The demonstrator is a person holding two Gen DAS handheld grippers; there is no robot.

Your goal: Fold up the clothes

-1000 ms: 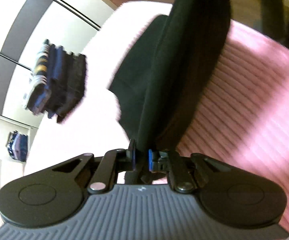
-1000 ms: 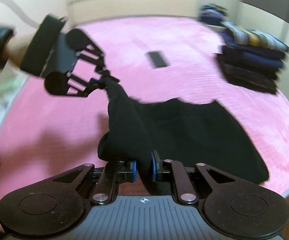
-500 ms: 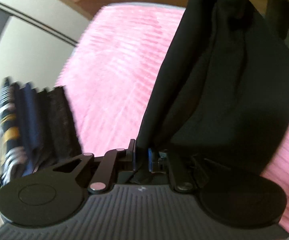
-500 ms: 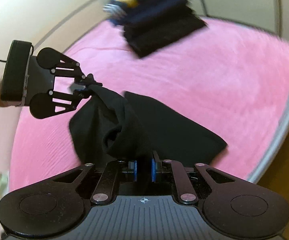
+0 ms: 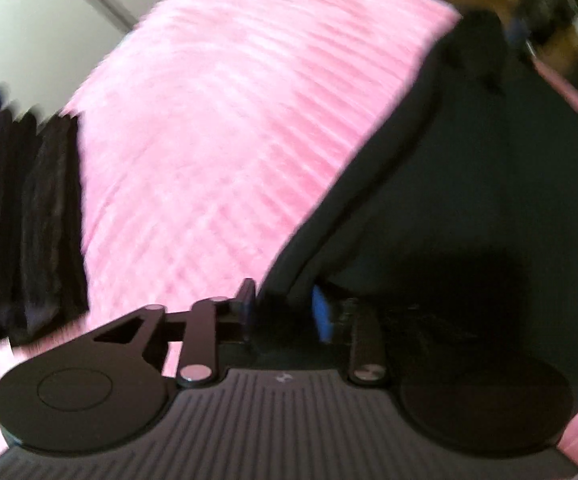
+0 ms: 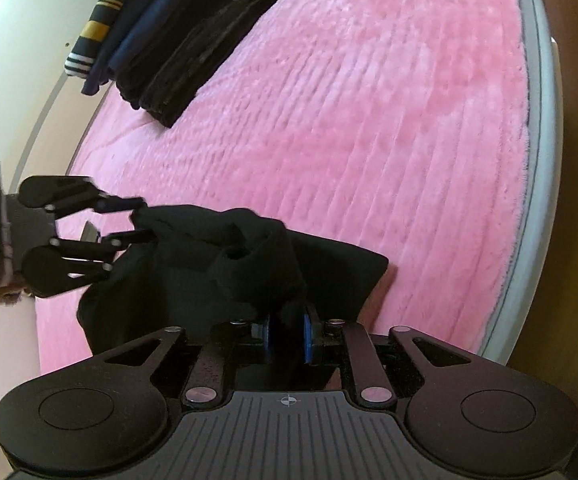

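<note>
The black garment (image 6: 225,264) has been brought lower over the last second: a moment ago it hung in a long drape between the two tools, and now most of it is laid on the pink bed (image 6: 369,140), near the bed's front edge and towards its near corner. A top layer is seen bunched over a flatter layer beneath, so a fold is judged to be in the making rather than set. The left gripper (image 6: 145,218) is clamped on one bunched end of the cloth, and the right gripper (image 6: 287,338) is pinched on the other, cloth being seen between its blue pads (image 6: 309,336). In the left wrist view the garment (image 5: 489,200) is stretched from the left gripper (image 5: 285,308) outward, much blurred by motion.

The cloth is matte, soft and limp, with thick rolled creases at the held ends. The bed cover is plush and ribbed in fine parallel lines. A stack (image 6: 161,40) of folded clothes, dark, navy and striped, is kept at the far corner, well apart from the garment.
</note>
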